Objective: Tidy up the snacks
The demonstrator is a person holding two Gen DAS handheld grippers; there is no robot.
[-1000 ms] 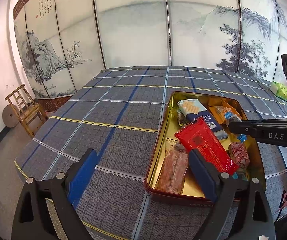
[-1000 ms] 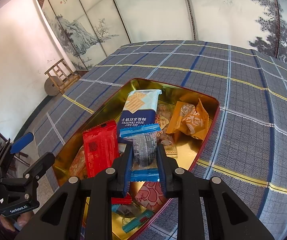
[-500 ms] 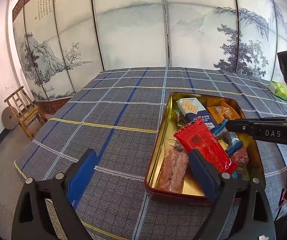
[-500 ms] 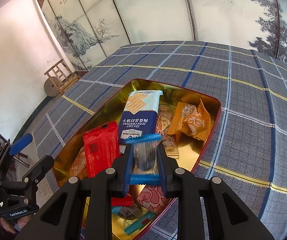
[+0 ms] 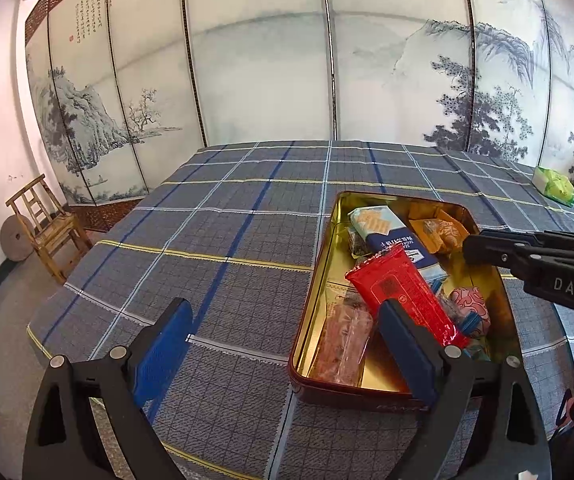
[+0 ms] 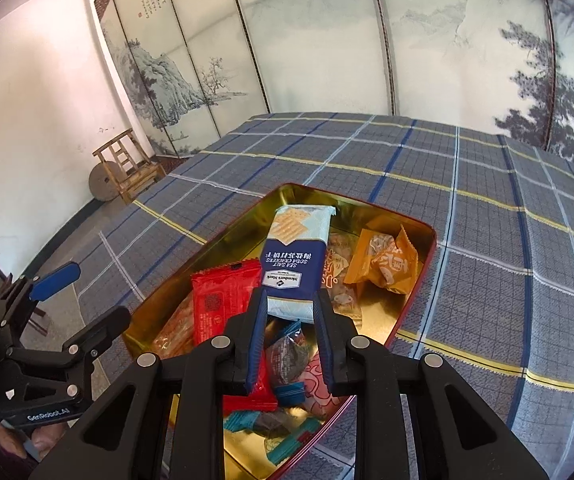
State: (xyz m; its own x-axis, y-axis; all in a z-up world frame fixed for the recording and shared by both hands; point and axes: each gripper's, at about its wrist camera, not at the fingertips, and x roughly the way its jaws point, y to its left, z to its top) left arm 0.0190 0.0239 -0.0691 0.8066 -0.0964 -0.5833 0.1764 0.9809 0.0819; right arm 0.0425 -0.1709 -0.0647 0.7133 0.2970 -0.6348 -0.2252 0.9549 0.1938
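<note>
A gold tin with red walls (image 5: 483,216) (image 6: 223,236) sits on the plaid cloth and holds several snacks: a red packet (image 5: 403,292) (image 6: 223,296), a blue cracker pack (image 5: 391,232) (image 6: 295,252), an orange packet (image 6: 383,260) and a small clear candy with blue ends (image 6: 287,356). My right gripper (image 6: 289,312) is open above the tin, and the candy lies loose below it. My left gripper (image 5: 283,332) is open wide at the tin's near left corner, empty.
A green packet (image 5: 555,186) lies at the table's far right edge. A painted folding screen (image 5: 327,80) stands behind the table. A wooden chair (image 5: 47,228) and a stone wheel (image 5: 15,236) stand on the floor at the left.
My right gripper held the blue-ended candy over the tin, then opened and let it drop among the snacks. The left gripper has stayed put.
</note>
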